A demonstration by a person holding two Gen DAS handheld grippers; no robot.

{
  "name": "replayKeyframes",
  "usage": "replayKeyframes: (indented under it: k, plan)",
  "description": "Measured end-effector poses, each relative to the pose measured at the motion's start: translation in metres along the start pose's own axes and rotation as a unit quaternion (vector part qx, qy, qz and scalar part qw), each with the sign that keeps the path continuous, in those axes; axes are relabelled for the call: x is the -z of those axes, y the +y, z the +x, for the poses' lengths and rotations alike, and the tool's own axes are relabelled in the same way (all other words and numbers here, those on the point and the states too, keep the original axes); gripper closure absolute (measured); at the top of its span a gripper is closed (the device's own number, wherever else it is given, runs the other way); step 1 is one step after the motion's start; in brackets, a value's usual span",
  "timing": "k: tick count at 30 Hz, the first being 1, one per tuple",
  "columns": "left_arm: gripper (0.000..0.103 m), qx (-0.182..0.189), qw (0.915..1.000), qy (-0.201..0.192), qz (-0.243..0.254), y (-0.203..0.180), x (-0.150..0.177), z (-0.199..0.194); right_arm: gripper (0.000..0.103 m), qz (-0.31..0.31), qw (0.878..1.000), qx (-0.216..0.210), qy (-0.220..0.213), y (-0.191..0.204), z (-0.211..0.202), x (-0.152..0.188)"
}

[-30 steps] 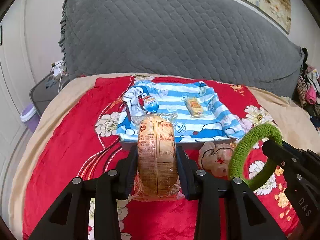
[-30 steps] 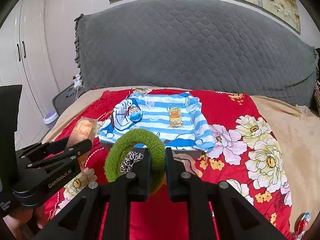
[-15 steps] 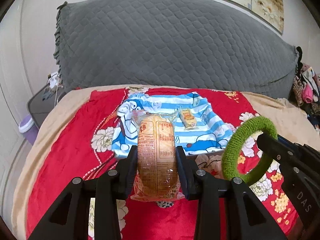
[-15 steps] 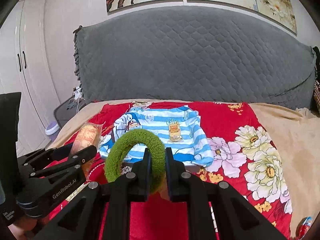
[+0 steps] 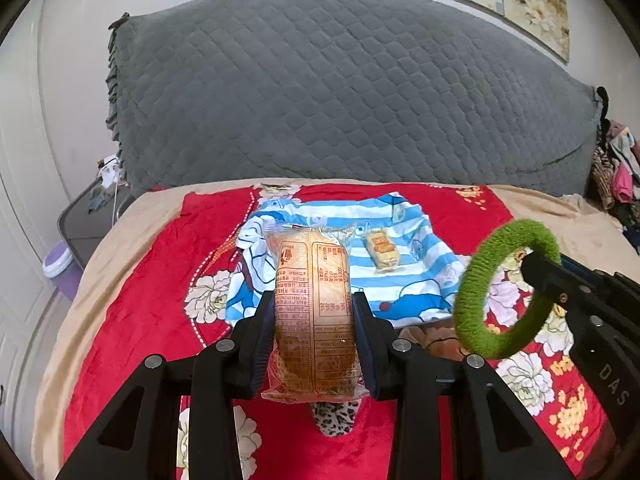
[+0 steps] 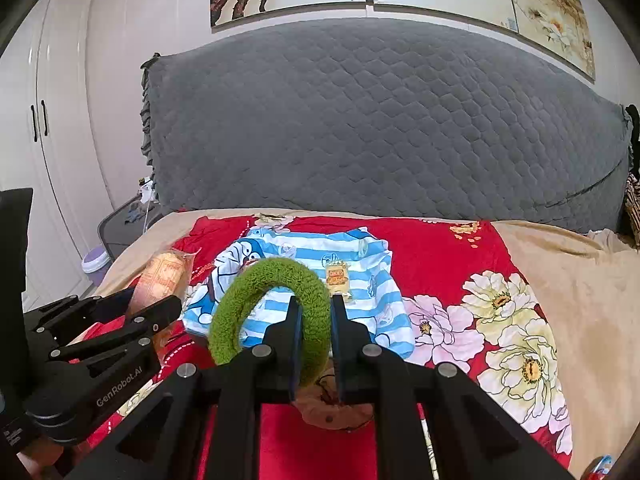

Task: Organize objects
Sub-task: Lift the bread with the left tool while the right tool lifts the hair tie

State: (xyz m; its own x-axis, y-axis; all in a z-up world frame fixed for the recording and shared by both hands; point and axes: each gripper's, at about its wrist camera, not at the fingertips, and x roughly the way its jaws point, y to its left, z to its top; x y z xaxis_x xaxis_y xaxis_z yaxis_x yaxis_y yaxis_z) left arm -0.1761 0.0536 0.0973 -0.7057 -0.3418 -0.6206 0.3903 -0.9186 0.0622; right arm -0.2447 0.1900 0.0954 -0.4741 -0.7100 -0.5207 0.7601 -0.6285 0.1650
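Left gripper (image 5: 314, 312) clamps wrapped bread pack (image 5: 314, 316), held above red floral blanket (image 5: 160, 292). Right gripper (image 6: 312, 320) pinches green fuzzy ring (image 6: 272, 312), raised alongside. Beyond both: striped blue shirt (image 5: 404, 248) spread flat, small snack packet (image 5: 382, 250) lying on it. Grey quilted headboard (image 5: 340, 100) behind.

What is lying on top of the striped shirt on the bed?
On the striped shirt lies one small yellow snack packet. The green ring held in the right tongs covers part of the shirt, so anything behind it cannot be seen.
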Motion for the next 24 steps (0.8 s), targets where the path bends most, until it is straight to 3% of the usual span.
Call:
replayKeyframes:
  k: [24]
  plan:
    - [0.065, 0.002, 0.9997, 0.023, -0.012, 0.006, -0.019, 0.062, 0.09, -0.002, 1.0, 0.008, 0.003, -0.012, 0.045, -0.027]
